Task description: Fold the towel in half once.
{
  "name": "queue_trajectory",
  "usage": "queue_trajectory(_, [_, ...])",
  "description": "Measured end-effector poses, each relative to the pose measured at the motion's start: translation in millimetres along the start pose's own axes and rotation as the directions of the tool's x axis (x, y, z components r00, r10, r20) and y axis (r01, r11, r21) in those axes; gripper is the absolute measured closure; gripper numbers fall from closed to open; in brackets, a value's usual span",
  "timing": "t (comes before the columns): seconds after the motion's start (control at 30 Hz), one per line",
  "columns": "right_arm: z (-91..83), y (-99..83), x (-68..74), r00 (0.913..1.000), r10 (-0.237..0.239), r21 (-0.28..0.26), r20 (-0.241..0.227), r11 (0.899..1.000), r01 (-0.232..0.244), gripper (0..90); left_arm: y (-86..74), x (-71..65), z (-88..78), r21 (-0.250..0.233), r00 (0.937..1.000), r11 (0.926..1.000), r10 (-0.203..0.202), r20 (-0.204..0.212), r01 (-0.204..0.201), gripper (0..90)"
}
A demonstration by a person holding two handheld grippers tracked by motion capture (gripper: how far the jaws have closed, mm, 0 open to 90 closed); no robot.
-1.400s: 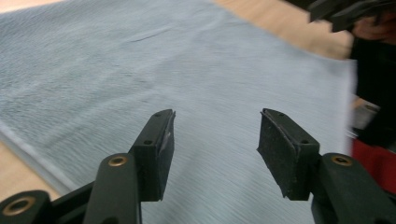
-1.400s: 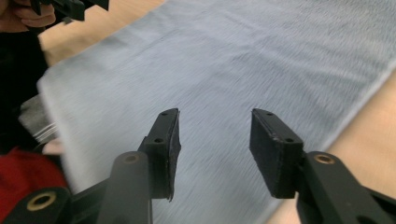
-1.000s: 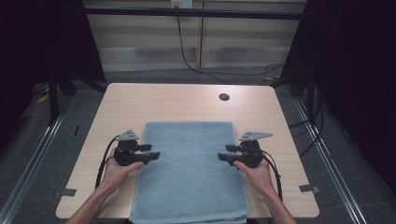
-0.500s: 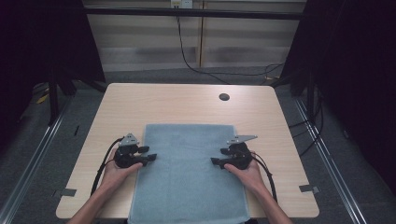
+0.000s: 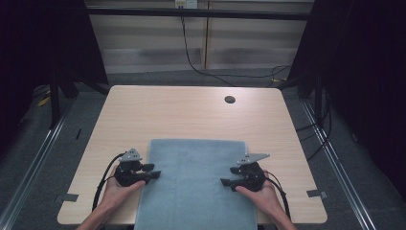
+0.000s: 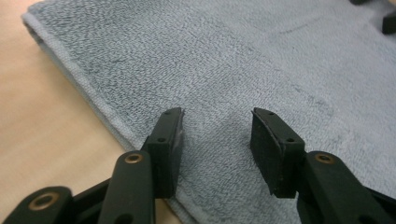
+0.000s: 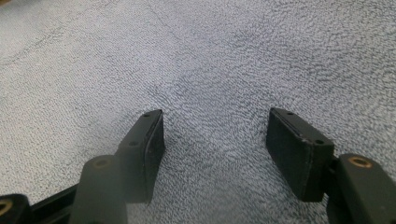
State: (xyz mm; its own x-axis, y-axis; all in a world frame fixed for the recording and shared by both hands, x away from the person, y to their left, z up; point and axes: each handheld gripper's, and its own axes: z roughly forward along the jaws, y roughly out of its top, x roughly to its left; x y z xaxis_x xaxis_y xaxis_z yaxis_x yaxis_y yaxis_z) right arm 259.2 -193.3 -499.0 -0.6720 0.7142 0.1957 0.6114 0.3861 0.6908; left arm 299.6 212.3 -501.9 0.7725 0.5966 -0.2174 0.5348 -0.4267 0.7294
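Note:
A grey-blue towel lies flat on the near half of the wooden table, its near end hanging over the front edge. My left gripper points inward over the towel's left edge, jaws open, nothing between them. In the left gripper view the left gripper hovers just above the towel near its hemmed edge. My right gripper points inward over the towel's right part, jaws open. The right gripper sits low over the pile of the towel, gripping nothing.
A small round dark hole marks the table's far right area. Bare wood lies left of the towel. Cables trail from both grippers toward the table's front. Dark floor rails flank the table.
Both hands have drawn back toward the front edge and moved inward. The towel has slid nearer with them, leaving more bare table beyond its far edge.

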Motion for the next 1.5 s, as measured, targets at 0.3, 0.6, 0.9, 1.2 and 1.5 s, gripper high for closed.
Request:
queue_trajectory(0.3, [-8.2, -12.9, 17.3, 0.9984, -0.029, 0.001, -0.049, 1.000, 0.029, 36.9, -19.9, -19.2, -21.2, 0.032, 0.9992, 0.9994, 0.014, 0.037, -0.015, 55.0])
queue_trajectory(0.6, [-27.5, -8.6, 14.1, 0.9962, 0.012, -0.061, -0.087, 0.998, -0.018, 42.7, -5.4, -17.5, -28.6, -0.041, 0.9970, 0.9991, 0.016, 0.076, -0.013, 51.9])
queue_trajectory(0.9, [-13.2, 33.5, -55.5, 0.9971, 0.025, -0.081, 0.073, 0.997, -0.019, 43.1, 29.1, 13.9, -2.0, -0.076, 0.9998, 0.9970, 0.014, 0.013, -0.013, 59.4])
queue_trajectory(1.2, [5.4, 31.8, -77.7, 0.9947, 0.044, -0.041, 0.093, 0.998, -0.040, 43.0, 29.9, 38.0, -13.0, -0.123, 0.9964, 0.9901, -0.073, -0.043, 0.067, 55.5])
queue_trajectory(1.5, [14.3, 30.0, -78.5, 0.9961, 0.020, -0.024, 0.086, 1.000, -0.018, 48.5, 49.1, 68.0, -3.2, -0.131, 0.9948, 0.9883, -0.086, -0.056, 0.078, 56.5])
